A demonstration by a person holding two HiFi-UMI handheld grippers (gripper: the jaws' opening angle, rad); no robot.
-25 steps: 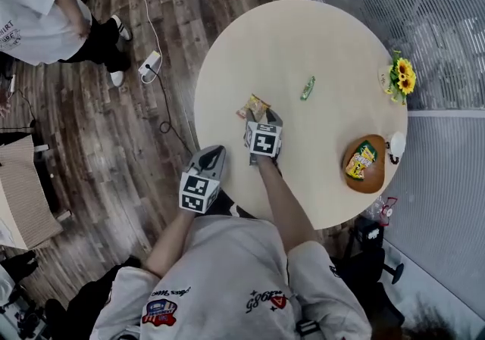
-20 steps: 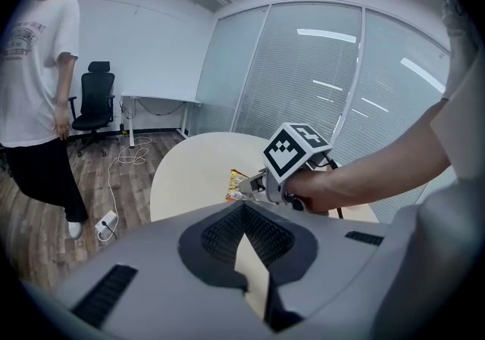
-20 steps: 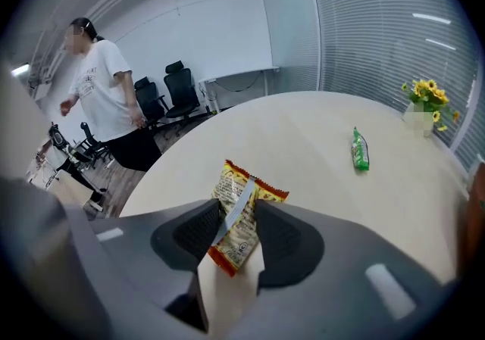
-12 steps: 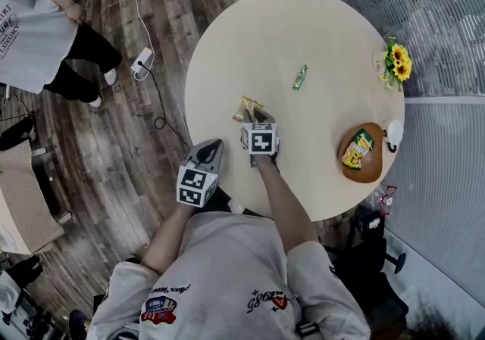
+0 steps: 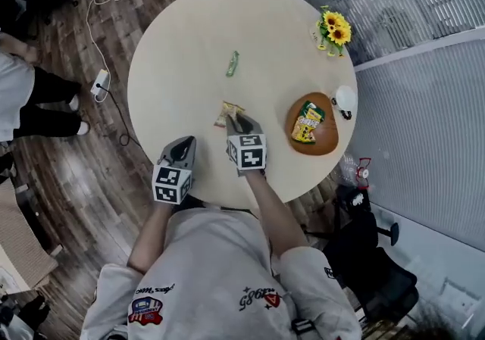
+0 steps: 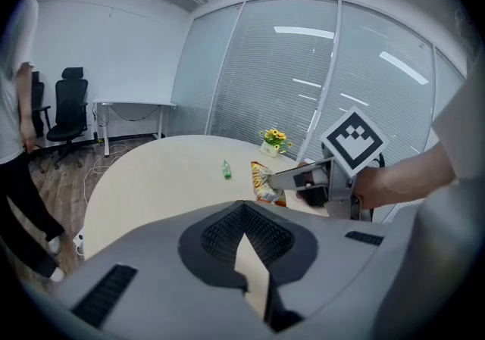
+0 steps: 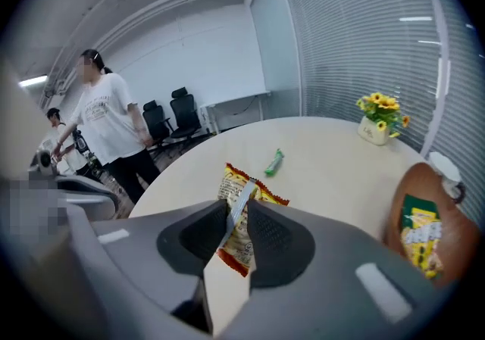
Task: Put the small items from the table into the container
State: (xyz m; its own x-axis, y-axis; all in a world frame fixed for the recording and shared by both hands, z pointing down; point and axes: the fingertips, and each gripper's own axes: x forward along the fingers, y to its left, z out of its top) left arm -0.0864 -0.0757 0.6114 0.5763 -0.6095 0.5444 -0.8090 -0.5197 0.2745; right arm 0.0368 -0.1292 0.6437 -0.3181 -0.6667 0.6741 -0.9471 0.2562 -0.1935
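My right gripper [image 5: 236, 120] is shut on an orange and yellow snack packet [image 5: 229, 112], holding it just above the round table [image 5: 182, 35]. In the right gripper view the packet [image 7: 241, 219] is pinched edge-on between the pads. A green candy [image 5: 232, 63] lies farther out on the table. The brown wooden bowl [image 5: 327, 139] sits to the right and holds a yellow-green packet [image 5: 307, 122]. My left gripper [image 5: 184, 146] hovers at the table's near edge, shut with nothing in it; it points toward the packet [image 6: 263, 182].
A small pot of sunflowers [image 5: 334, 29] and a white cup [image 5: 345, 98] stand near the bowl by the glass wall. A person [image 5: 30, 96] stands to the left, near a cable and power strip [image 5: 99, 82] on the floor. A black chair [image 5: 371, 255] is below the table's right side.
My right gripper has shut on the snack packet, lifted it off the table and carried it toward the bowl. My left gripper has drifted along with it.
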